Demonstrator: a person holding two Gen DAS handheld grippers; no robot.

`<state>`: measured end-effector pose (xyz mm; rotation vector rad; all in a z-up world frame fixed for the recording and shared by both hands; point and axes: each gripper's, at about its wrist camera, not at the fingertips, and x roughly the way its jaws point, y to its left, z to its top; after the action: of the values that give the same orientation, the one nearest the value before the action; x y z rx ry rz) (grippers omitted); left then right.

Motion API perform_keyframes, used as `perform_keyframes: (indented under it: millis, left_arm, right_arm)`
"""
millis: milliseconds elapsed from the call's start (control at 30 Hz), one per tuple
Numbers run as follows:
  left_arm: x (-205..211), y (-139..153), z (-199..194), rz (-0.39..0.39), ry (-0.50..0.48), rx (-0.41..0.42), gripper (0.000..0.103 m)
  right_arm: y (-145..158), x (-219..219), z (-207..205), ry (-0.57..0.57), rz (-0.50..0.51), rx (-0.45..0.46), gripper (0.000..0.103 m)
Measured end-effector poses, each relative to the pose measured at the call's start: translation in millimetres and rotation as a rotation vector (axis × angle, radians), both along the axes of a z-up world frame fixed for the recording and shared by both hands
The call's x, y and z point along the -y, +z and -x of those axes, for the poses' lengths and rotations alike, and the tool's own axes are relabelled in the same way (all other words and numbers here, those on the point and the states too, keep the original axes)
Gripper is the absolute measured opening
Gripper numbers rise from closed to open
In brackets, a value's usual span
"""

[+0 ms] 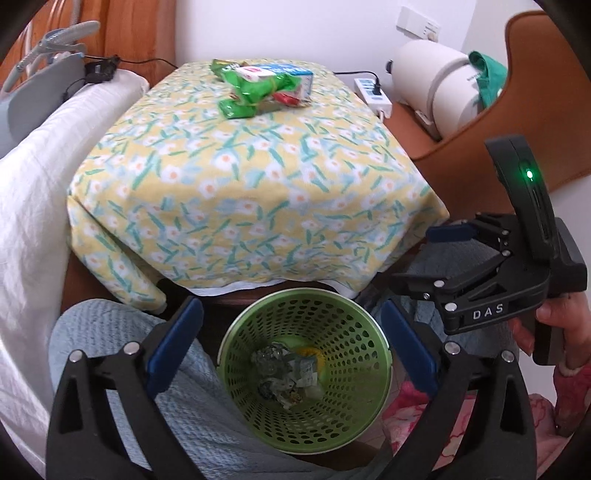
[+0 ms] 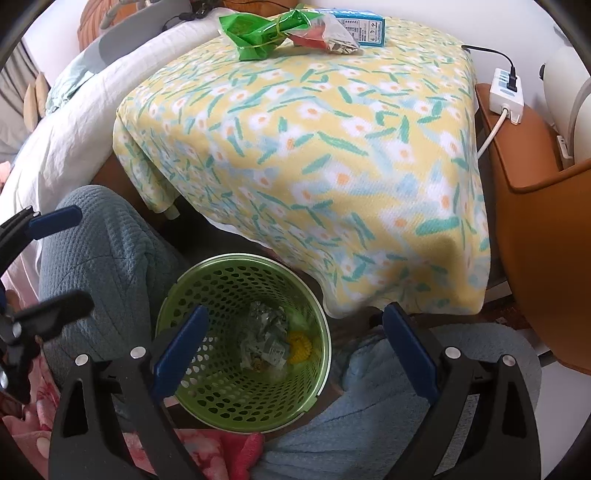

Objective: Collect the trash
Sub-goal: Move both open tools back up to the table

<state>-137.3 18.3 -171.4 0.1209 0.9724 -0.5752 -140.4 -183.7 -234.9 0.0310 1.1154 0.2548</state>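
Note:
A green perforated trash basket (image 1: 306, 369) stands on the floor below the table's front edge, holding crumpled wrappers (image 1: 288, 369); it also shows in the right wrist view (image 2: 243, 354). Green wrappers (image 1: 251, 94), a red packet (image 1: 286, 98) and a blue-white carton (image 1: 291, 74) lie at the table's far edge; the right wrist view shows the green wrappers (image 2: 262, 33) and the carton (image 2: 360, 26) too. My left gripper (image 1: 291, 347) is open and empty over the basket. My right gripper (image 2: 295, 350) is open and empty over the basket's right rim.
The table wears a yellow floral cloth (image 1: 251, 177). A white-sheeted bed (image 1: 44, 177) lies left. A power strip (image 1: 373, 94) and a white appliance (image 1: 432, 81) sit on a brown chair (image 1: 472, 136) at right. Blue-clad knees (image 2: 110, 251) flank the basket.

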Motion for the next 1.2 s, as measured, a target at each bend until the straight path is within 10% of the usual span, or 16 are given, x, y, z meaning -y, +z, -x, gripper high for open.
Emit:
perform_keyframes:
  millis: [700, 1200]
  left_arm:
    - [-18, 23, -30, -0.053, 0.079, 0.104, 0.093]
    - [37, 45, -114, -0.142, -0.087, 0.279, 0.095]
  right_arm:
    - [31, 1, -12, -0.005, -0.020, 0.091, 0.095]
    - [73, 24, -79, -0.050, -0.010, 0.195, 0.095]
